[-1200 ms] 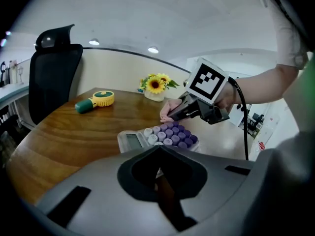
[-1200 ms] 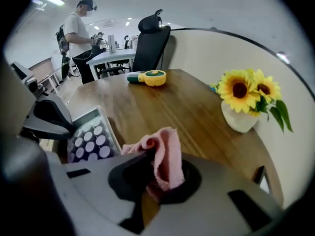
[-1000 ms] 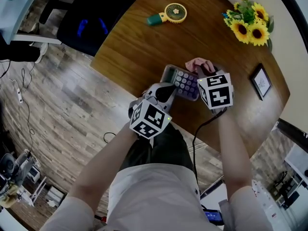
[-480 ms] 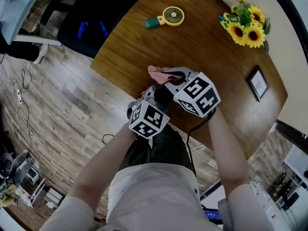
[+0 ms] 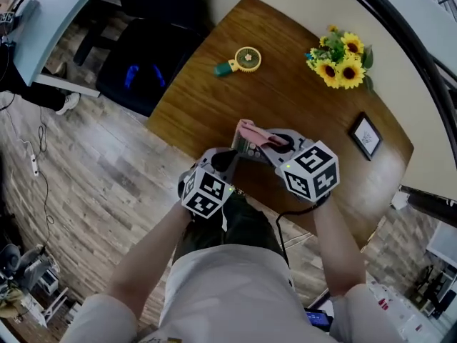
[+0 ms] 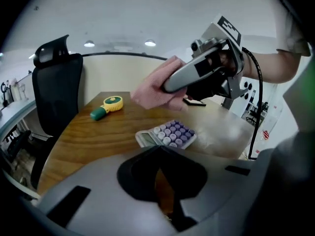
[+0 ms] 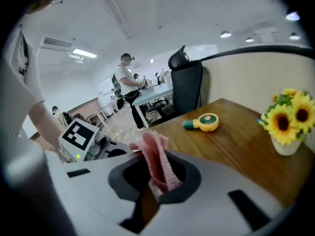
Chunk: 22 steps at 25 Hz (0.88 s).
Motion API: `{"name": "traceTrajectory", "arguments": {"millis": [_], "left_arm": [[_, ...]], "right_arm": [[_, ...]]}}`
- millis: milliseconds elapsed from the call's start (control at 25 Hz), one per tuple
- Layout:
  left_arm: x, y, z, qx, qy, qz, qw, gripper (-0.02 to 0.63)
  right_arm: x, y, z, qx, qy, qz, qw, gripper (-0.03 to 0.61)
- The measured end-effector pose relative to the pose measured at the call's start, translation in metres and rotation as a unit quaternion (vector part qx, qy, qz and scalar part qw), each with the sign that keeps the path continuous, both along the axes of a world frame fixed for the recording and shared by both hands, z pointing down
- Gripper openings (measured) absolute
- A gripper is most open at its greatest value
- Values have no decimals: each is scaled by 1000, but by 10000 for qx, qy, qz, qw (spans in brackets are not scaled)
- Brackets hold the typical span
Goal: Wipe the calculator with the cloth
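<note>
**Desk:** What surface, what room?

**Photographer:** A rounded wooden table point(image 5: 300, 98) on grey plank flooring point(image 5: 93, 163) in an open office; a black office chair point(image 6: 59, 92) stands at the table's far-left side; ceiling lights point(image 6: 118, 44) glow overhead; a person point(image 7: 125, 85) stands among desks in the background.

**Desk:** What else sits on the table?

**Photographer:** A yellow handheld fan point(image 5: 243, 60) with a green handle lies toward the far edge; a bunch of sunflowers point(image 5: 337, 63) stands at the far right; a small dark picture frame point(image 5: 365, 136) lies near the right edge; all three are well apart from the grippers.

**Desk:** And the calculator?

**Photographer:** The calculator point(image 6: 166, 134) lies flat near the table's near edge, just ahead of the left gripper point(image 6: 160, 154); it has a pale casing, rows of round lilac and white keys, and a greyish display at the end that falls to the left in the left gripper view.

**Desk:** The tools?

**Photographer:** The left gripper's jaws are closed together with nothing between them; the tips sit just beside the calculator's near edge, and contact cannot be told. The right gripper point(image 7: 155, 191) has its jaws pinched on a pink cloth point(image 7: 157, 163), whose folds bunch out past the tips; in the left gripper view the cloth hangs in the air above and beyond the calculator, not touching it.
</note>
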<state>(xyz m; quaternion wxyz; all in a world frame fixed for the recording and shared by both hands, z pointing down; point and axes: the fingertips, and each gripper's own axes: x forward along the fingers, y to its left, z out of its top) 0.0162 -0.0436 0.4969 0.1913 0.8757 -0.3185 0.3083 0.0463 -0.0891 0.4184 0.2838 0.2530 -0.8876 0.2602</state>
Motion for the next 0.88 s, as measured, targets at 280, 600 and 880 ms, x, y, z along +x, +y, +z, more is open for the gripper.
{"name": "traceTrajectory", "arguments": {"millis": [280,600,880], "left_arm": [[-33,-23,-78,746,-183,-48,9970,3],[-40,-44,-198,1910,-2,-104,9815,3],[-44,-42,-294,2594,428,-192,9646,3]], "right_arm": [[20,-26,-111,1547,5,656,9858,26],[32,-20,-226,2558,-410,1211,9582,26],[46,2,-300,3050,-780,1587,9358,26]]}}
